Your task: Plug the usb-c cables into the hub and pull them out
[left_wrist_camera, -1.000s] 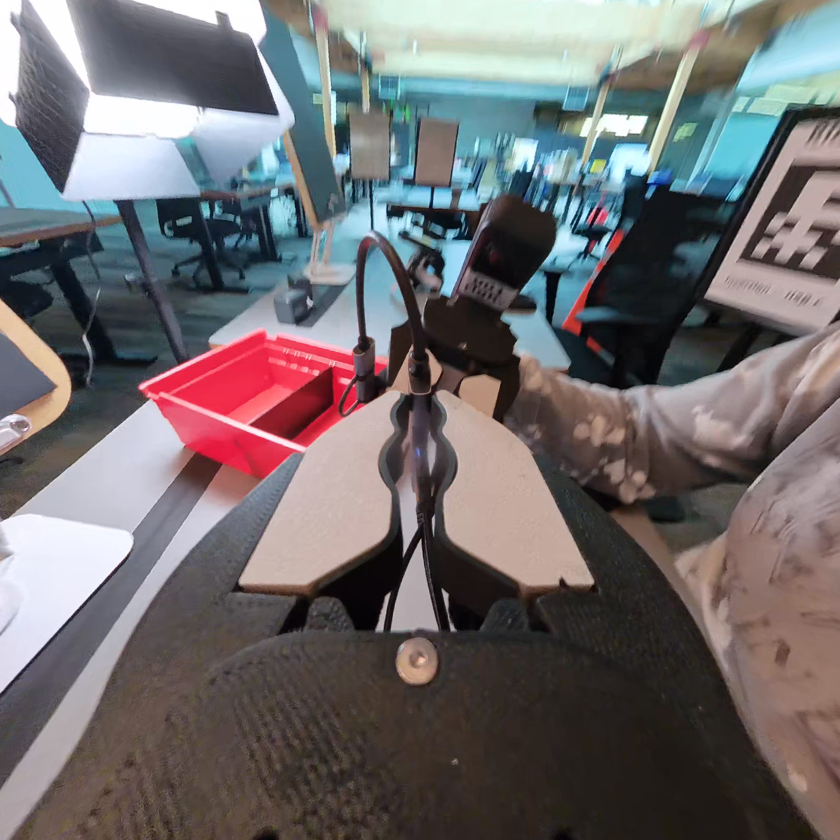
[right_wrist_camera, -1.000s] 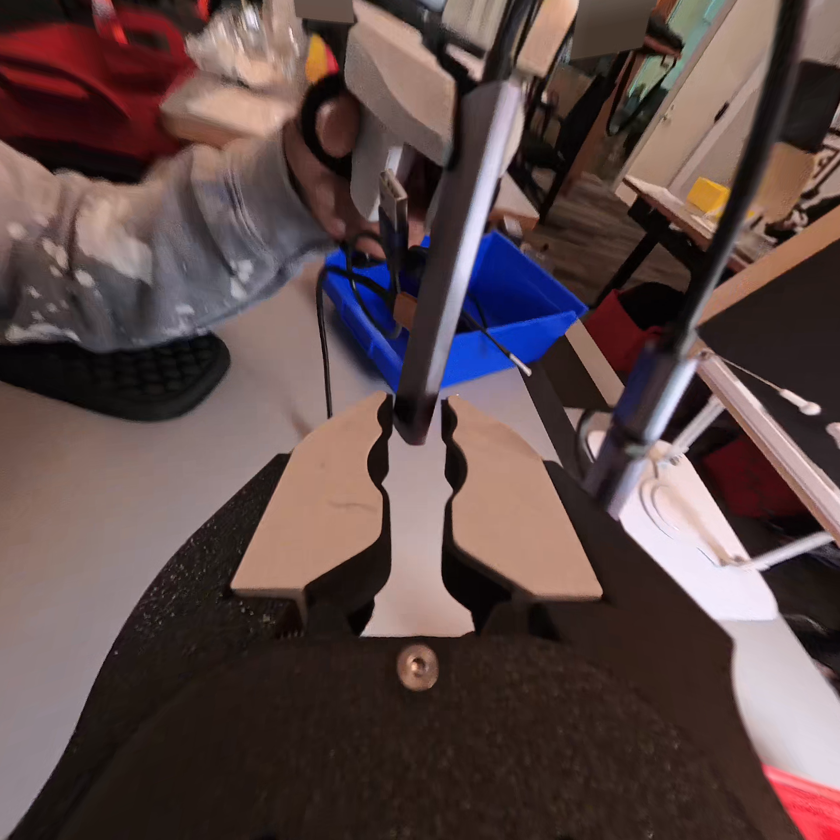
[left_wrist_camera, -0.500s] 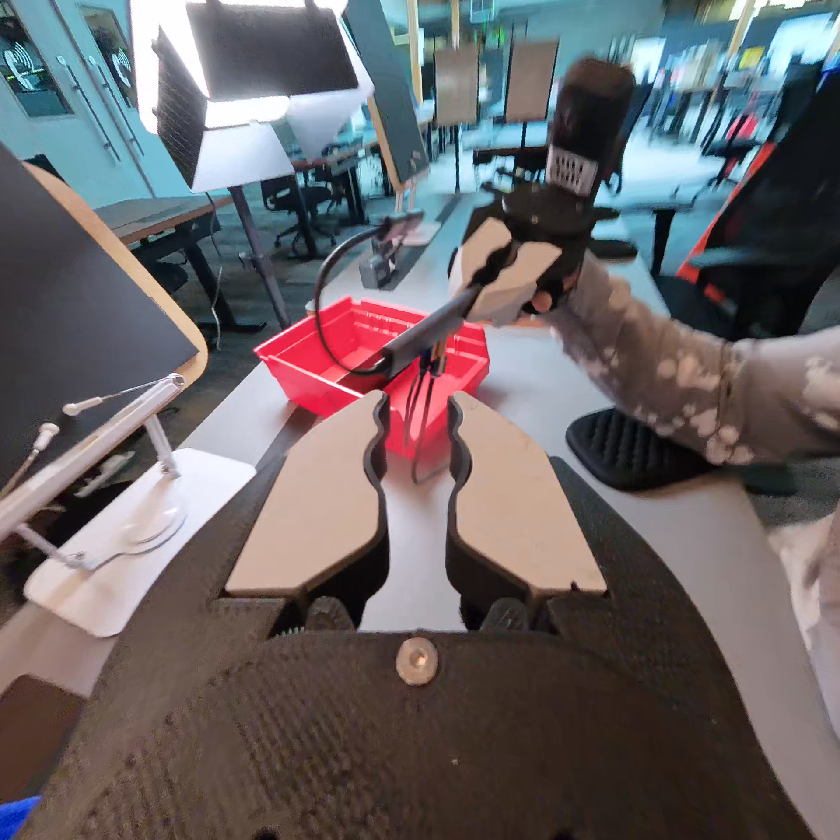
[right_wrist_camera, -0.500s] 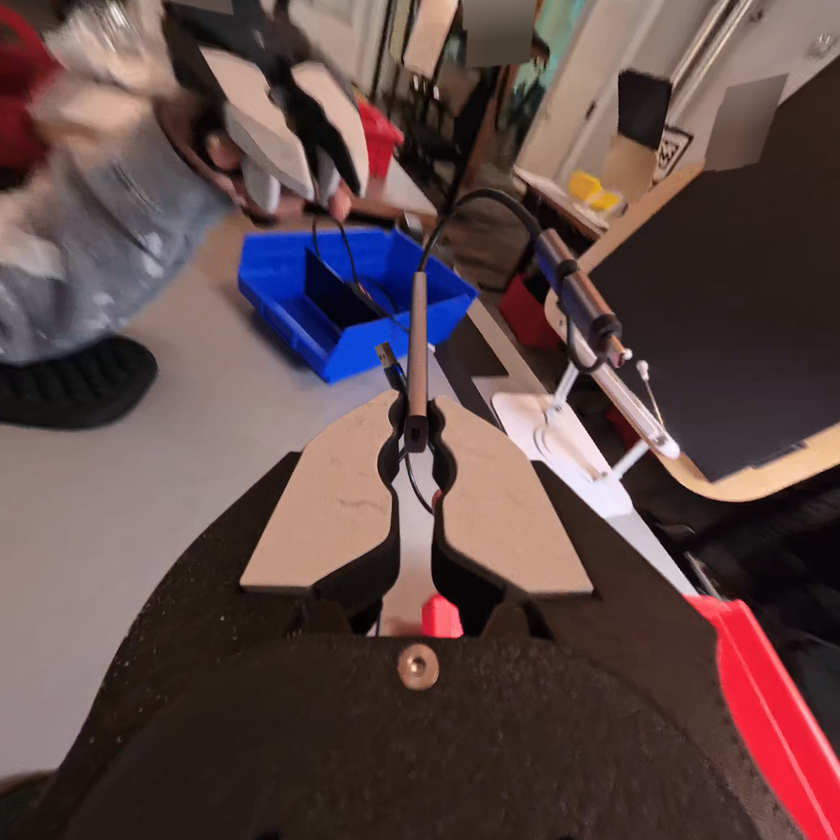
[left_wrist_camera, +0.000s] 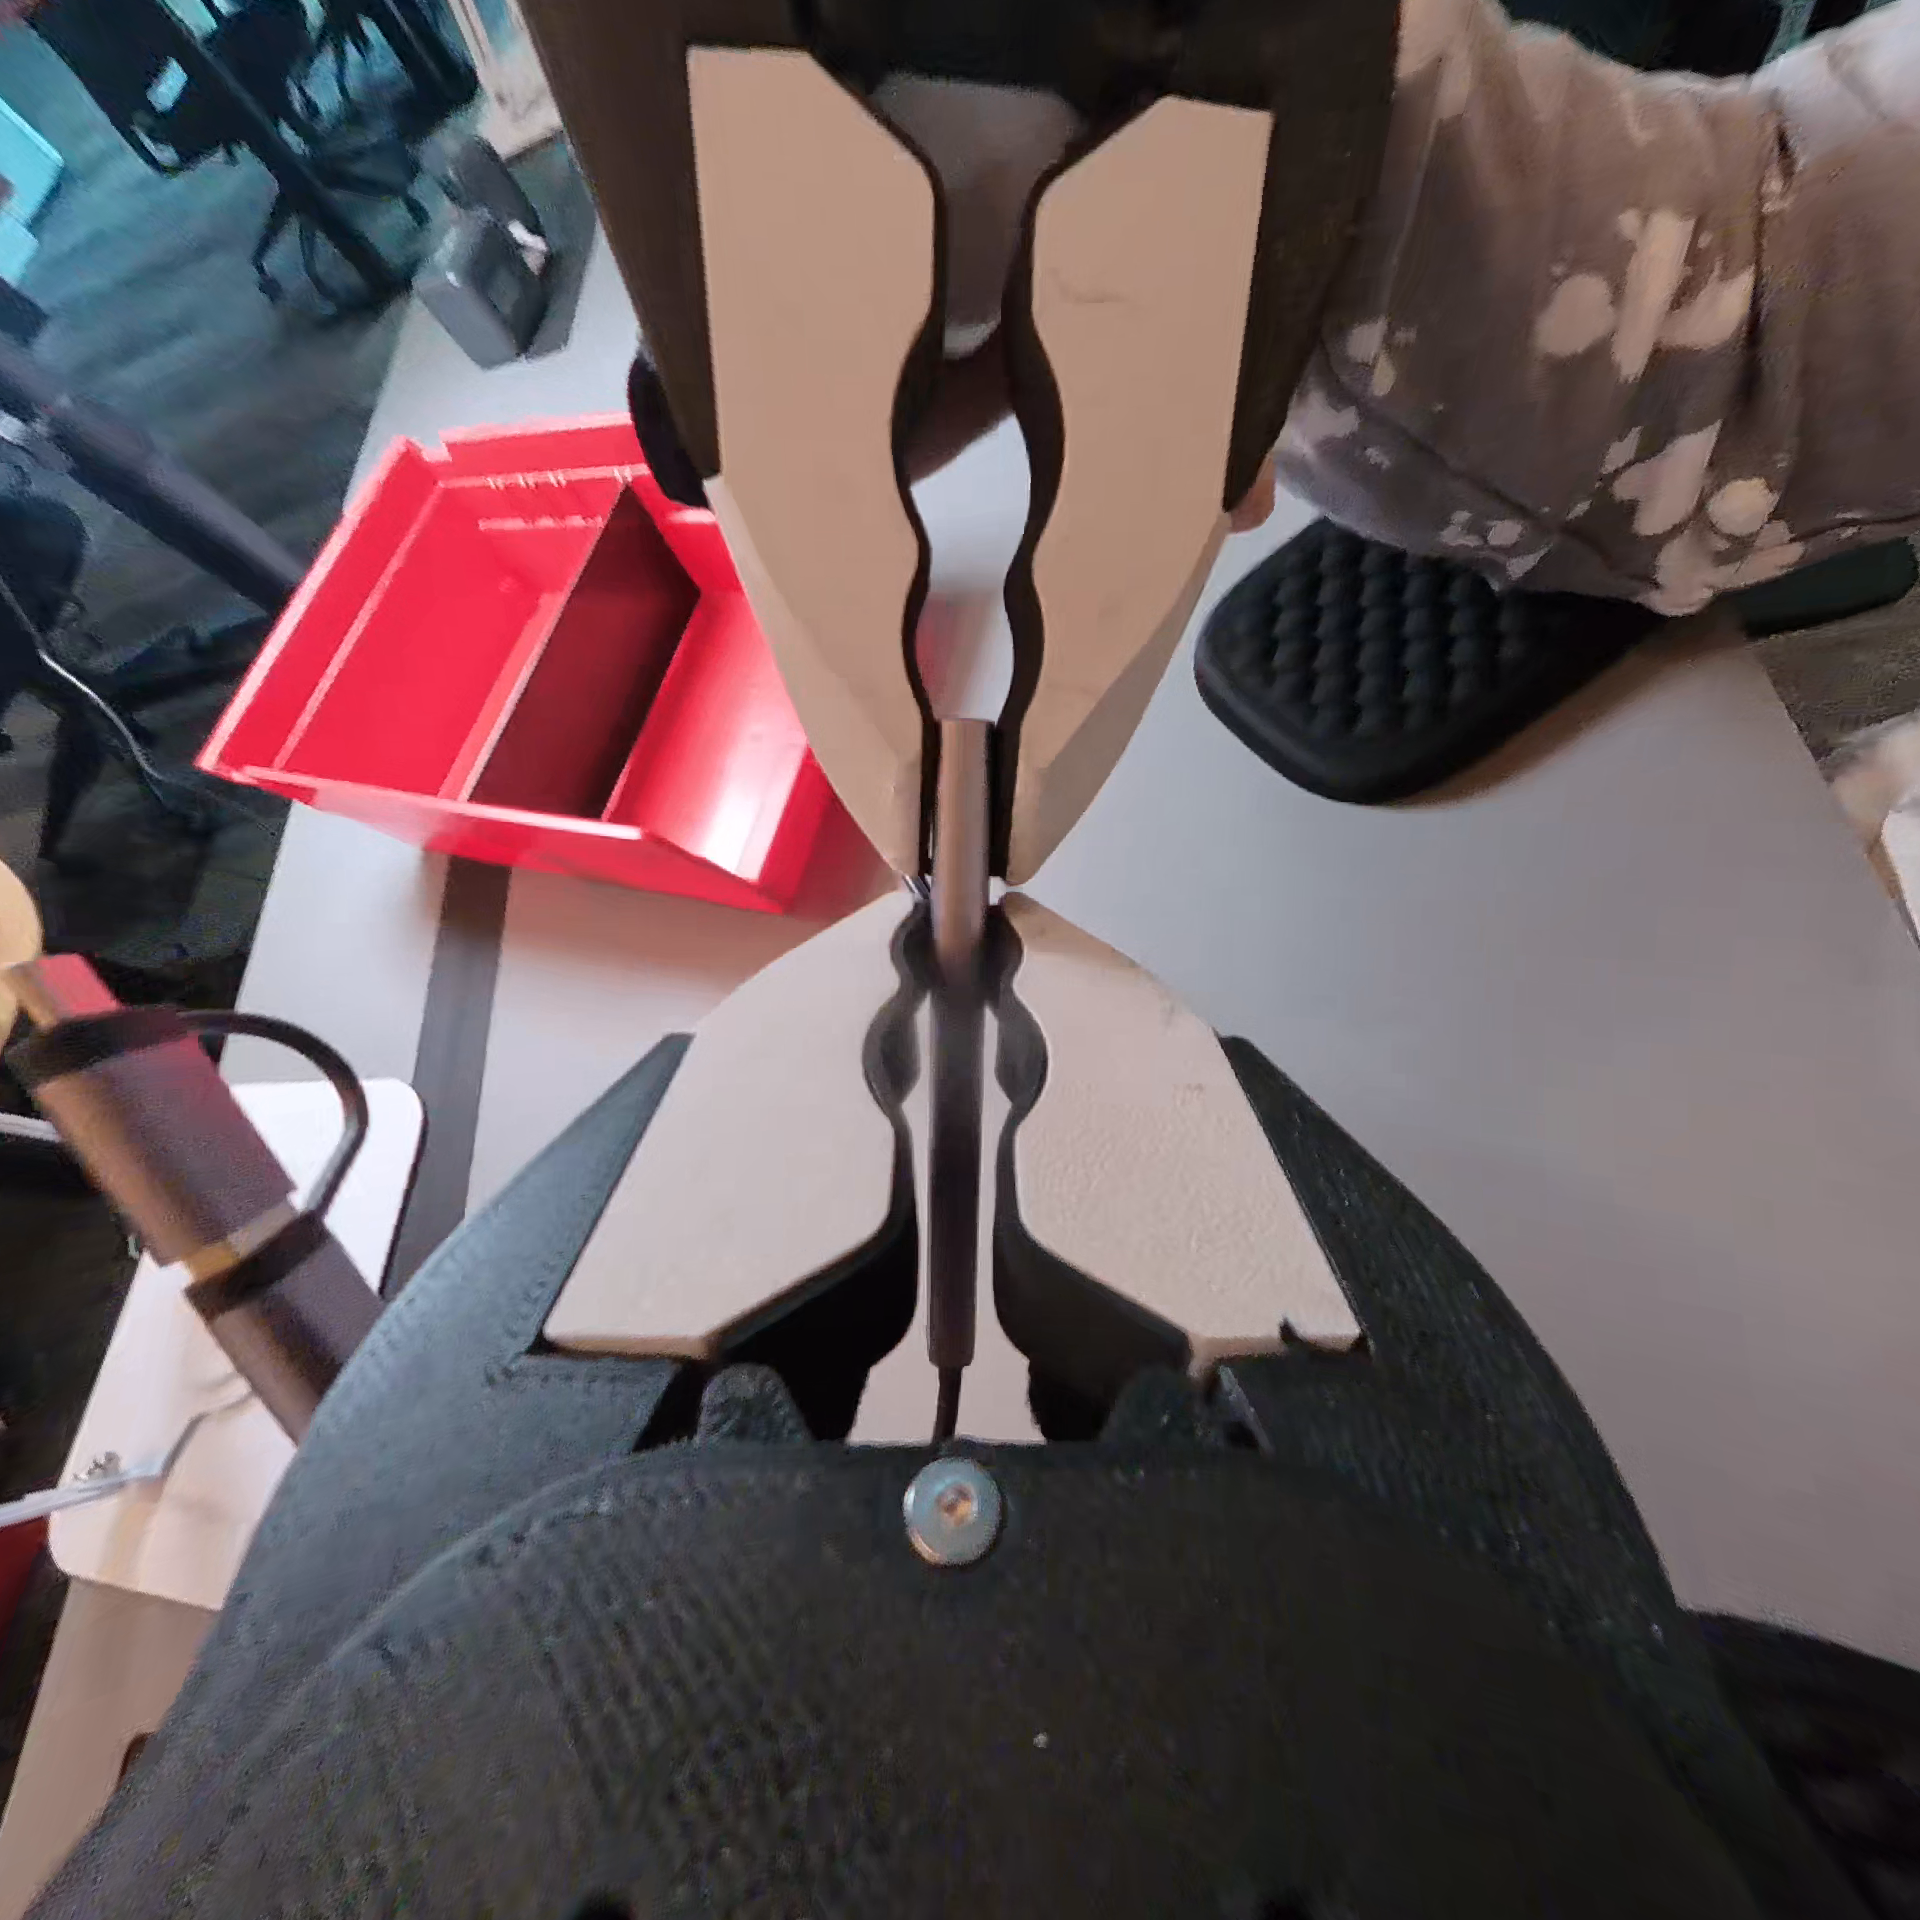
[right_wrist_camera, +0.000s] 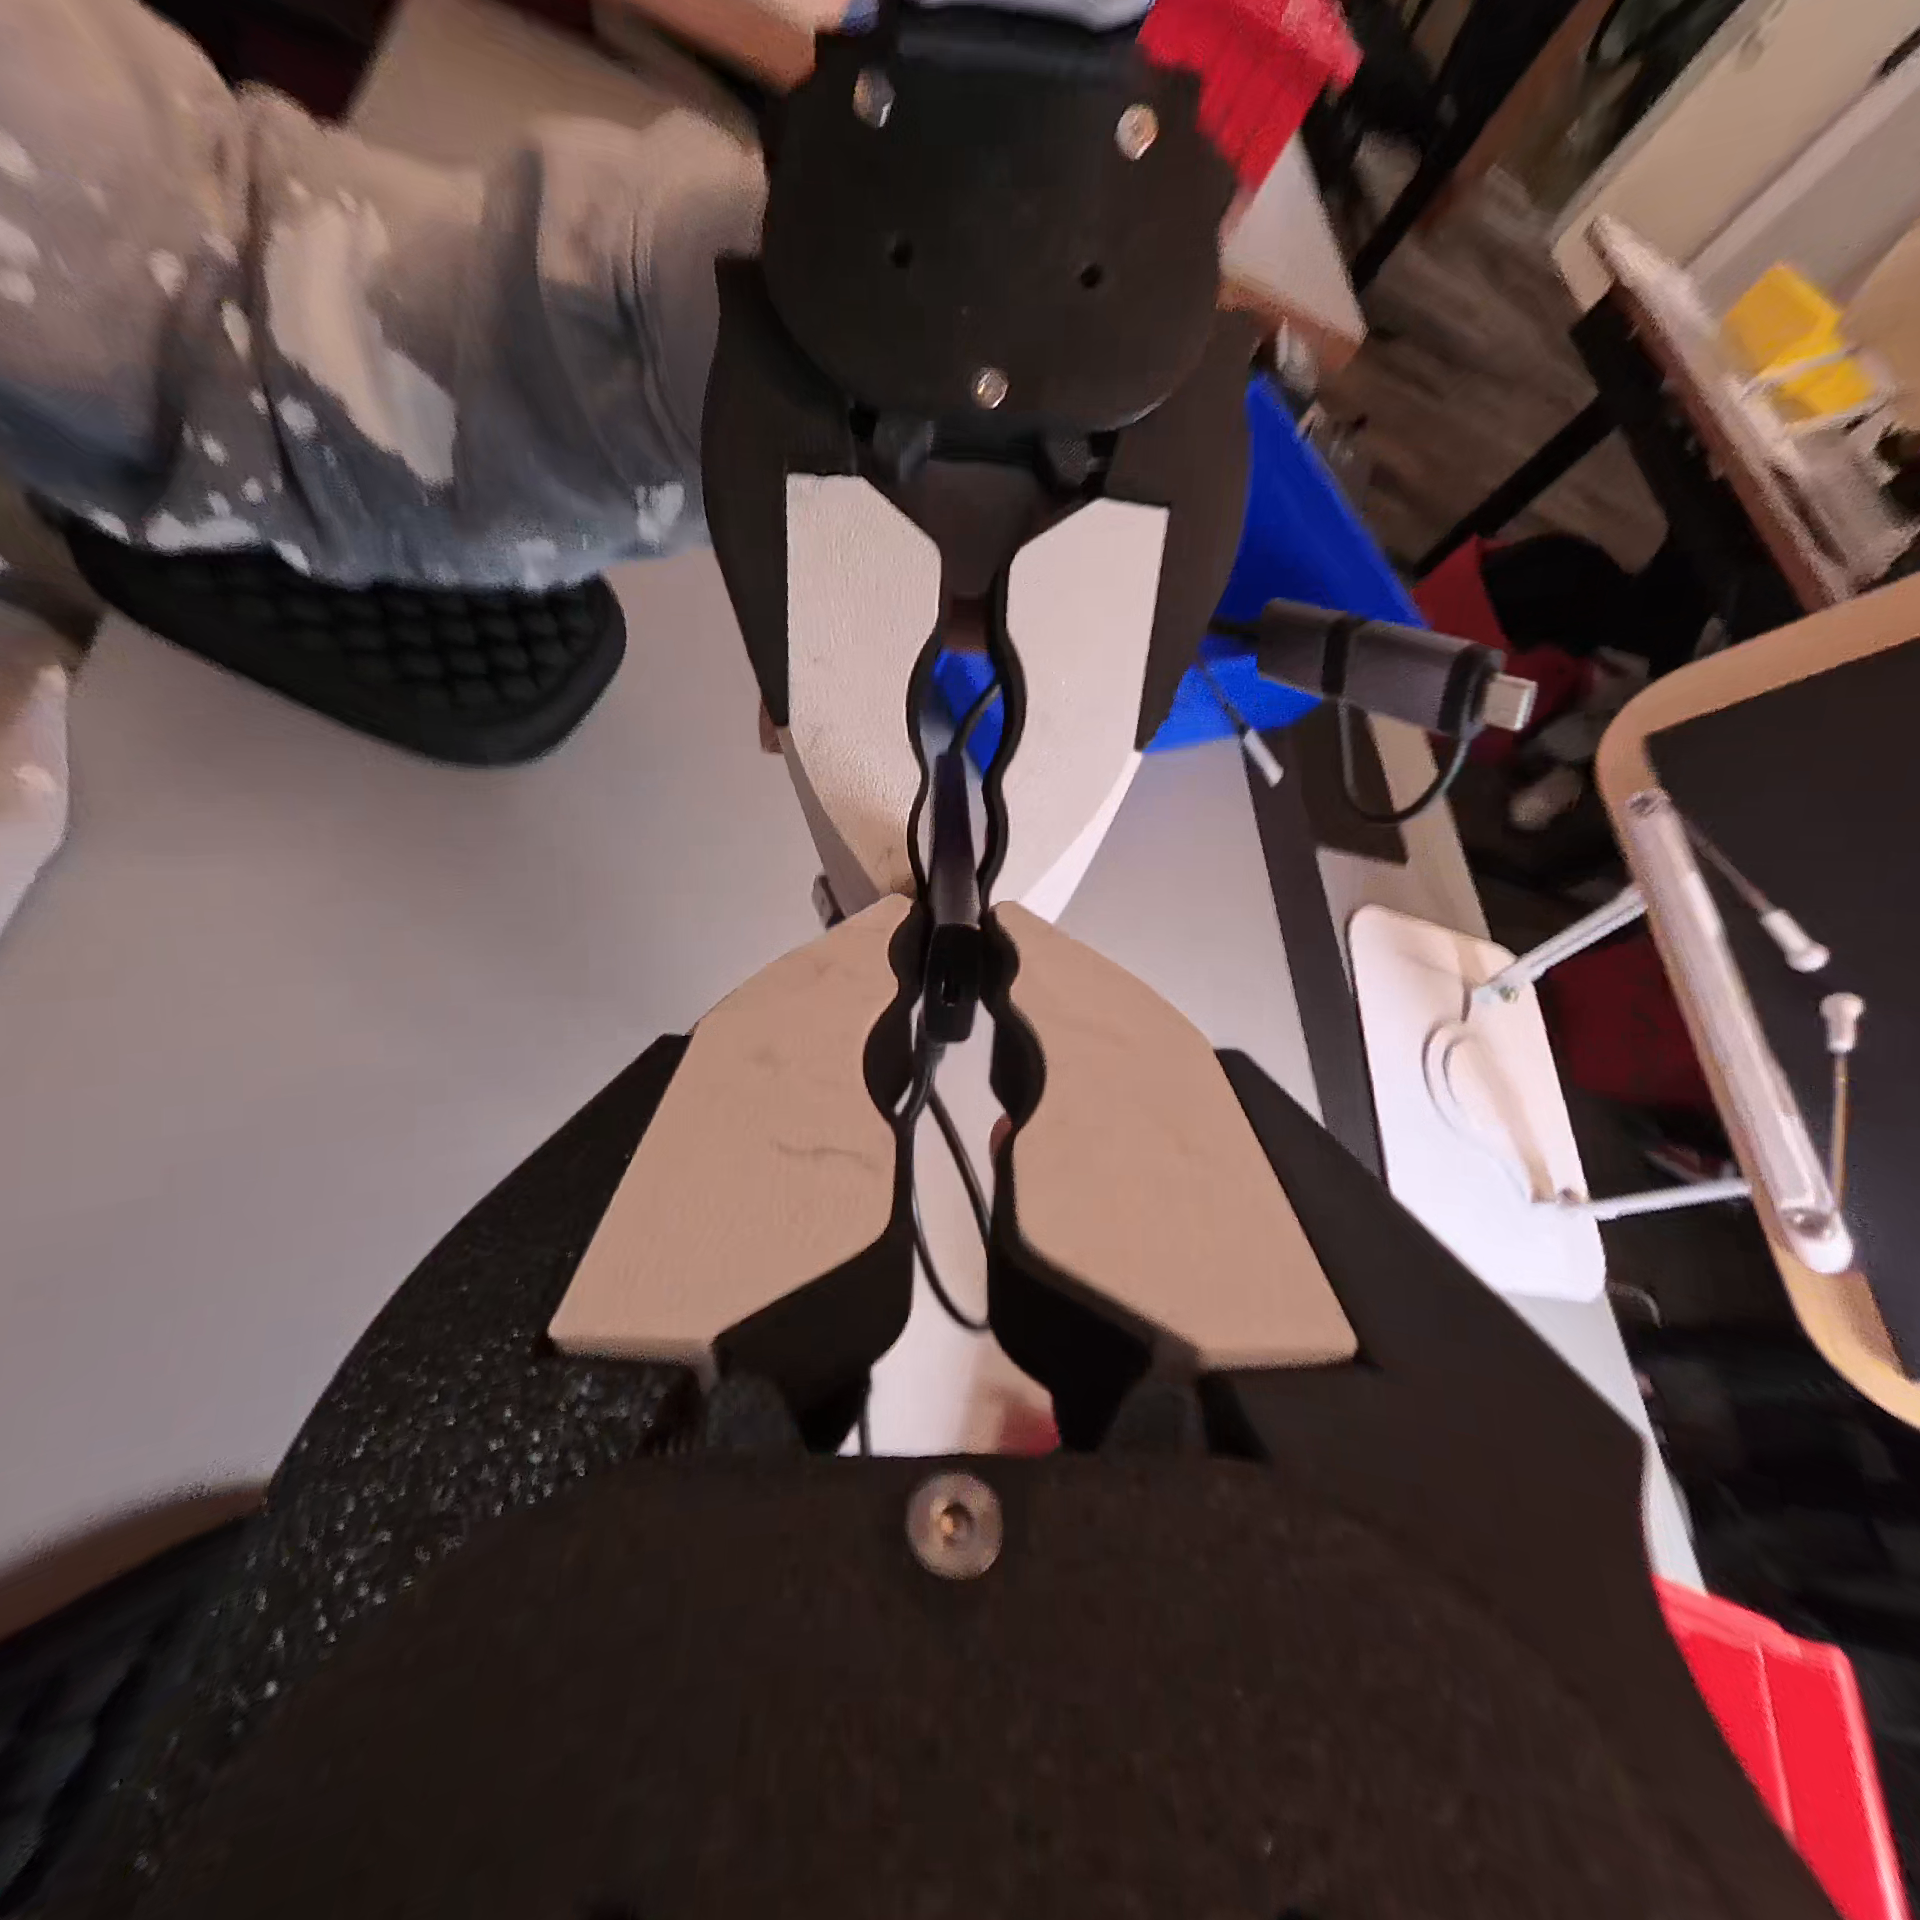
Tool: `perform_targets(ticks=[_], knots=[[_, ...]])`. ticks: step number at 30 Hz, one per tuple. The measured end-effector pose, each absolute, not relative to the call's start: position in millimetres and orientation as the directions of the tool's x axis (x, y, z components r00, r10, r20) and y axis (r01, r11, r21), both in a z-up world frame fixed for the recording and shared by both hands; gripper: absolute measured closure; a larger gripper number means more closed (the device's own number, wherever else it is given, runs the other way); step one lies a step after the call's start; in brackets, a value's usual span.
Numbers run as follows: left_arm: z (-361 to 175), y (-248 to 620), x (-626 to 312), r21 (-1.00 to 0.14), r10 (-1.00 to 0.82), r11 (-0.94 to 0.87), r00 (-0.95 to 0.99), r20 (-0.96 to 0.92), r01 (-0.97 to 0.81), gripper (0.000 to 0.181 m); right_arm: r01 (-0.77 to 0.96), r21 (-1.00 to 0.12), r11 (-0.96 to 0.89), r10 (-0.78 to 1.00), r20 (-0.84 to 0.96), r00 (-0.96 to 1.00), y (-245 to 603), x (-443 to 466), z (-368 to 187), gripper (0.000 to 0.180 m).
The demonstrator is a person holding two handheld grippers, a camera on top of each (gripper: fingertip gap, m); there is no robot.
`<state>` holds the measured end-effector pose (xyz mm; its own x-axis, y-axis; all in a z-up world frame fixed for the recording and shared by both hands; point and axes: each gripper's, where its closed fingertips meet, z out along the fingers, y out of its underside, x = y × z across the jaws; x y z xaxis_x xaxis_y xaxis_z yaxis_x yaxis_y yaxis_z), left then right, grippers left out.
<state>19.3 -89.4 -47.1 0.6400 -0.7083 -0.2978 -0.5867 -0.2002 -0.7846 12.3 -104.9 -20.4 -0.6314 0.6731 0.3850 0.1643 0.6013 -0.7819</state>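
Left claw clamped on hub; right claw clamped on cable, tip to tip.

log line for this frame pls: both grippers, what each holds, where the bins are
left gripper: shut on hub | right gripper: shut on hub, tip to tip | red bin: table | blue bin: behind

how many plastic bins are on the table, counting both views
2: a red bin on the table beyond the left gripper in the left wrist view, and a blue bin largely hidden behind that gripper in the right wrist view. More may lie out of frame.
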Motion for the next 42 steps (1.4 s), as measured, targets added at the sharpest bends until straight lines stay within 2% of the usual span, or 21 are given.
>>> perform_targets(ticks=[1,4,6,9,12,15,19,22,25,31,37,42], knots=[[-39,-88,19,-0.810,-0.698,-0.173,0.650,-0.300,-0.561,0.171,0.119,-0.815,0.566,0.685,0.386,-0.618,-104,11,-11,0.170],[-3,-91,15,-0.917,-0.684,-0.082,0.691,-0.232,-0.390,0.171,-0.045,-0.921,0.388,0.750,0.344,-0.564,-99,11,30,0.169],[23,-92,2,-0.972,-0.660,-0.015,0.733,-0.165,-0.233,0.171,-0.100,-0.949,0.300,0.804,0.308,-0.509,-84,11,48,0.165],[54,-96,-19,-0.997,-0.655,0.070,0.755,-0.037,0.012,0.171,-0.107,-0.955,0.278,0.846,0.296,-0.444,-68,6,52,0.155],[62,-93,-35,-0.988,-0.634,0.109,0.773,0.018,0.112,0.171,-0.132,-0.944,0.303,0.862,0.330,-0.385,-69,0,57,0.154],[60,-89,-35,-0.984,-0.625,0.127,0.780,0.022,0.129,0.171,-0.079,-0.927,0.367,0.851,0.369,-0.373,-76,-6,47,0.160],[63,-92,-18,-0.967,-0.687,0.173,0.726,0.016,0.186,0.171,-0.037,-0.924,0.380,0.848,0.364,-0.385,-79,-15,35,0.157],[64,-94,-9,-0.956,-0.712,0.197,0.702,0.014,0.219,0.171,-0.054,-0.943,0.328,0.831,0.316,-0.457,-87,-12,33,0.163],[62,-94,-7,-0.954,-0.736,0.184,0.677,0.025,0.236,0.172,-0.093,-0.976,0.198,0.810,0.216,-0.545,-96,-5,43,0.165],[60,-92,1,-0.942,-0.741,0.217,0.671,0.012,0.256,0.171,-0.062,-0.989,0.137,0.811,0.147,-0.566,-98,-8,42,0.173],[46,-96,0,-0.990,-0.720,0.133,0.691,-0.065,0.045,0.170,-0.023,-0.987,0.157,0.793,0.140,-0.593,-98,-4,37,0.172],[38,-99,-3,-0.993,-0.706,0.096,0.699,-0.113,-0.064,0.169,-0.017,-0.986,0.168,0.789,0.145,-0.597,-99,-4,34,0.172]])
